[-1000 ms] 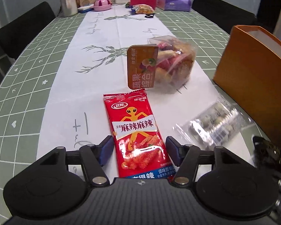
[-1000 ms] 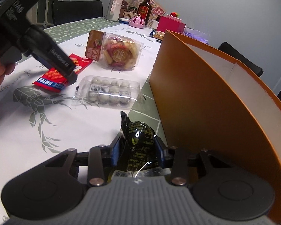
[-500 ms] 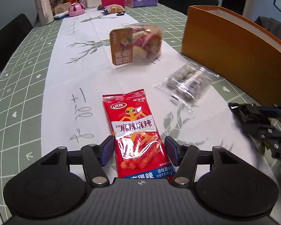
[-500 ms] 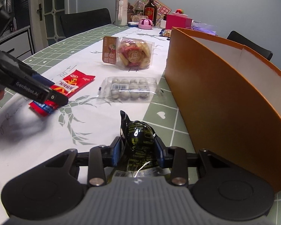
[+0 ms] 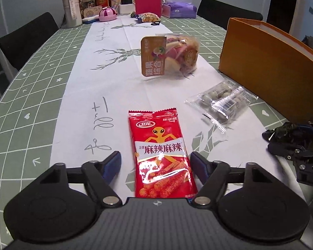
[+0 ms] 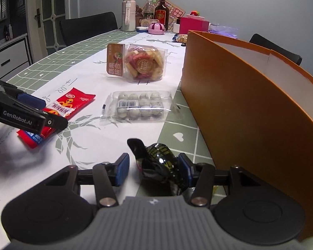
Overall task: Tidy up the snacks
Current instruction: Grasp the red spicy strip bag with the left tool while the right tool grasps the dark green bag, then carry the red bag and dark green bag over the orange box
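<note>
My left gripper (image 5: pixel 155 164) is open, its jaws on either side of a red spicy-strip packet (image 5: pixel 160 152) lying flat on the white runner; the packet also shows in the right wrist view (image 6: pixel 58 112). My right gripper (image 6: pixel 153 167) is open around a black foil snack (image 6: pixel 160 162) resting on the table beside the orange box (image 6: pixel 250 112). A clear pack of round sweets (image 6: pixel 140 106) and a bag of dried fruit chips (image 6: pixel 137 62) lie further along the runner.
The orange box (image 5: pixel 271 66) stands along the right side of the table. Bottles (image 5: pixel 72 8), a pink box (image 5: pixel 148 4), a purple tissue pack (image 5: pixel 179 10) and small items crowd the far end. Black chairs (image 5: pixel 25 39) surround the green-check table (image 5: pixel 31 95).
My right gripper has opened; the black foil snack now lies loose between its jaws. My left gripper has opened wider around the red packet, and its view has swung left.
</note>
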The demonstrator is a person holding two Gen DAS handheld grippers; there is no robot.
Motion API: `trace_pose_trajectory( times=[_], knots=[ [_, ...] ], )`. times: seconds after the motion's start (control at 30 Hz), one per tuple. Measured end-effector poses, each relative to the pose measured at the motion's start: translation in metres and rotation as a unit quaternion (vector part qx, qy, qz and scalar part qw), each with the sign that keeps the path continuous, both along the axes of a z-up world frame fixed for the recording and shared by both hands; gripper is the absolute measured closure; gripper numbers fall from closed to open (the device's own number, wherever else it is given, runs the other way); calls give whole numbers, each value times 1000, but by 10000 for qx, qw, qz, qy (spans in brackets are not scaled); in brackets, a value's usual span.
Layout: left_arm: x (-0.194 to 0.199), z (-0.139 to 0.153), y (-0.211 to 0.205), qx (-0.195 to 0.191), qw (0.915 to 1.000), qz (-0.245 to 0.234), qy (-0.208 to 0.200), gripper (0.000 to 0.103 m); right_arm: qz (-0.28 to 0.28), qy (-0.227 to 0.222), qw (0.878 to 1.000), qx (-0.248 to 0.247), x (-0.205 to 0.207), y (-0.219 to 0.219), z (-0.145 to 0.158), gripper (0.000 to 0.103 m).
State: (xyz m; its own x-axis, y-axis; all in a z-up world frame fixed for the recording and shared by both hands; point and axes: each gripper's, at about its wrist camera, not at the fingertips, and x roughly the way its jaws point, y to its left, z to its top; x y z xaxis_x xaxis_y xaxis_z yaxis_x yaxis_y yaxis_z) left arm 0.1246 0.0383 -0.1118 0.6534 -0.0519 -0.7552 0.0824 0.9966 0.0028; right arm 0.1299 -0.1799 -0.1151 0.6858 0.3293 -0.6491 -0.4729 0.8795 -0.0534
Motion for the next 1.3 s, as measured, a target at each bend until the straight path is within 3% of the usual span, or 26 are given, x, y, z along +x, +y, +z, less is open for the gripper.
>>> trace_pose_trajectory(
  times=[0.03, 0.17, 0.57, 0.83, 1.3],
  knots=[
    [0, 2, -1, 15, 10000, -62, -2, 42, 19, 15, 10000, 3, 0, 0, 1, 63],
    [1, 5, -6, 145, 9997, -176, 67, 49, 65, 147, 9998, 96, 2, -3, 3, 65],
    [-9, 27, -9, 171, 9993, -322, 0, 53, -188, 575, 9969, 503, 8, -20, 22, 66],
    [-15, 55, -6, 174, 9992, -312, -161, 54, -123, 446, 9976, 524, -1, -22, 43, 66],
    [-33, 122, -39, 435, 9946, -676, -661, 54, 10, 34, 9983, 576, -18, -34, 113, 66]
  ],
)
